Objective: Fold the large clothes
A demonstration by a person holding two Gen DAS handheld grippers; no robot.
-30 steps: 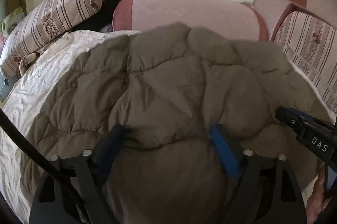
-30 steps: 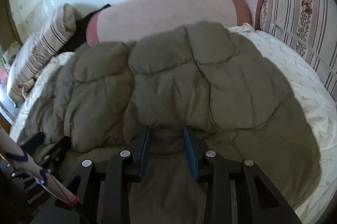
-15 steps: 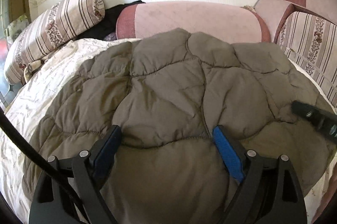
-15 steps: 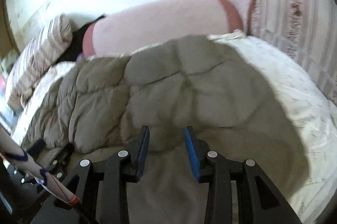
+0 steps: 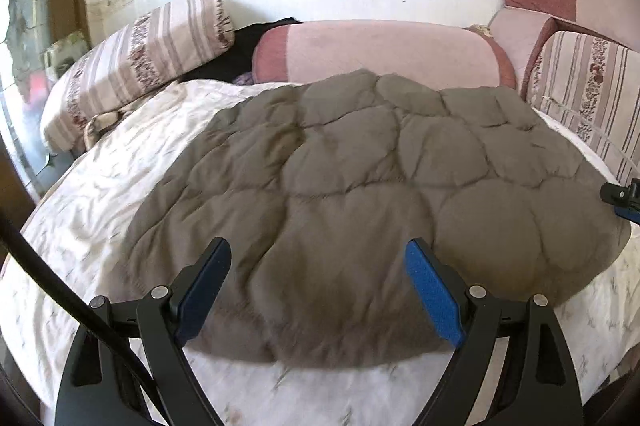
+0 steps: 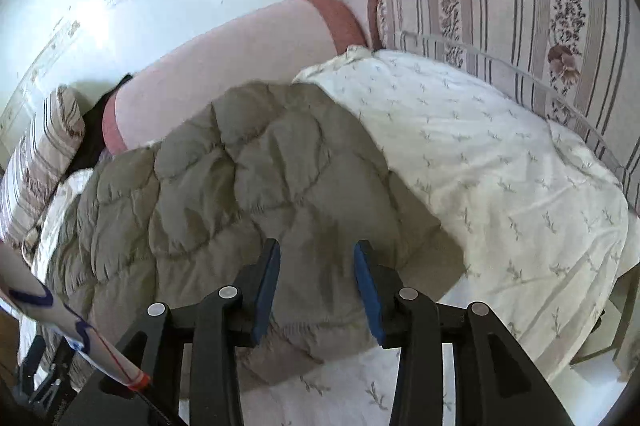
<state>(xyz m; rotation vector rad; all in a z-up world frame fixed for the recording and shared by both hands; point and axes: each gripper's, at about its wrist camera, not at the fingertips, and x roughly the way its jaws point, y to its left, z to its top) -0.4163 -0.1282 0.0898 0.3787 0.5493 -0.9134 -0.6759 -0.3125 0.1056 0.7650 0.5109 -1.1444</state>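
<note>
A large grey-brown quilted garment (image 5: 360,185) lies spread on the white bed sheet (image 5: 120,165). My left gripper (image 5: 318,282) hovers over the garment's near edge with its blue-padded fingers (image 5: 432,294) wide open and nothing gripped. In the right wrist view the same garment (image 6: 240,185) fills the left half. My right gripper (image 6: 316,282) is over its near right corner with its jaws opening; the fabric shows between the pads (image 6: 368,290) but they do not press on it. The right gripper's tip (image 5: 622,199) shows at the left view's right edge.
A pink bolster (image 5: 380,53) and a striped cushion (image 5: 140,65) line the far wall, with a black cloth (image 5: 240,41) between them. Another striped cushion (image 6: 520,5) borders the right side. Bare sheet (image 6: 500,165) lies right of the garment. A white rod (image 6: 60,314) crosses the lower left.
Both grippers have drawn back from the garment. The fabric bunched between the left pads a second ago now lies flat, and white sheet shows in front of its near edge. The right jaws have widened.
</note>
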